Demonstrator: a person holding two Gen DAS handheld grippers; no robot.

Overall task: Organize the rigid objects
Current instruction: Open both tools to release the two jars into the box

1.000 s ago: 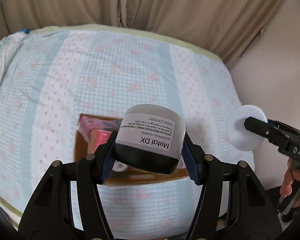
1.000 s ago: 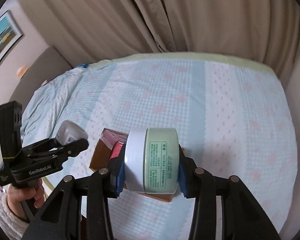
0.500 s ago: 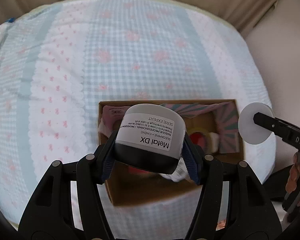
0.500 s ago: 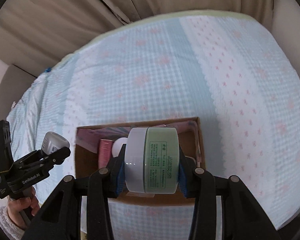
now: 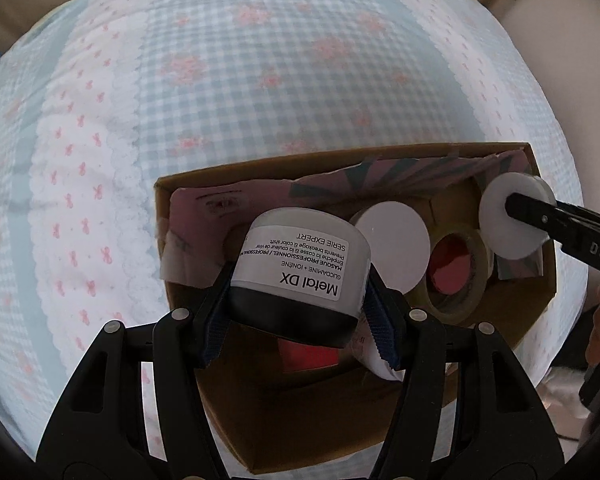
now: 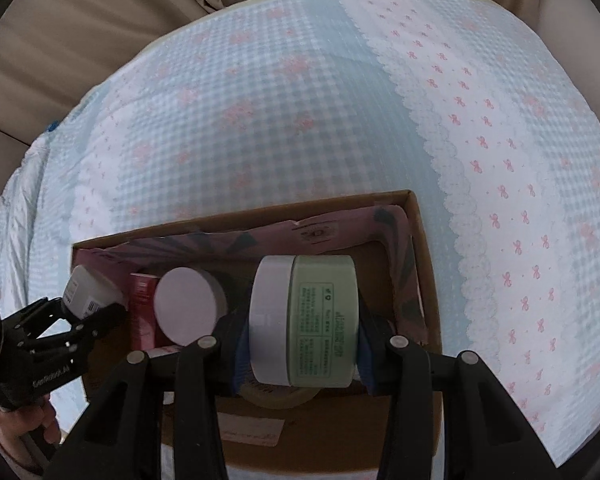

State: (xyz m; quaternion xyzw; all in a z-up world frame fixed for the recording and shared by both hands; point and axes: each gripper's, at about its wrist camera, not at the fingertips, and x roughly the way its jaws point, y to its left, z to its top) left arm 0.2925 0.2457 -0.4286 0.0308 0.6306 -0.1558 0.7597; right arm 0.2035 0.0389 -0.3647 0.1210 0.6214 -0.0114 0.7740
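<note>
Cardboard box (image 5: 540, 292), brown and open-topped, sits on a bedspread (image 5: 220, 100) of pale blue gingham with white scalloped bands and pink bows, and both grippers hang over it, pointing steeply down. The left gripper (image 5: 300, 292) is clamped on a grey cylindrical jar with a black lid and a white "Metal DX" label (image 5: 300, 268); the jar lies tilted between the blue pads, above the box's left part. The right gripper (image 6: 302, 328) is closed on a pale green round tub with a white lid (image 6: 324, 320), held on its side, lid to the left, over the right half of the box. Inside the box, pink printed paper (image 6: 340, 232) lines the far wall and the side walls. A white-lidded round jar (image 6: 186, 308) stands near the middle, a red carton (image 6: 142, 312) just beside it, and a roll of tan tape (image 5: 458, 276) lies to its right in the left wrist view. A hand (image 6: 32, 424) grips the left tool's handle at the lower left of the right wrist view.
</note>
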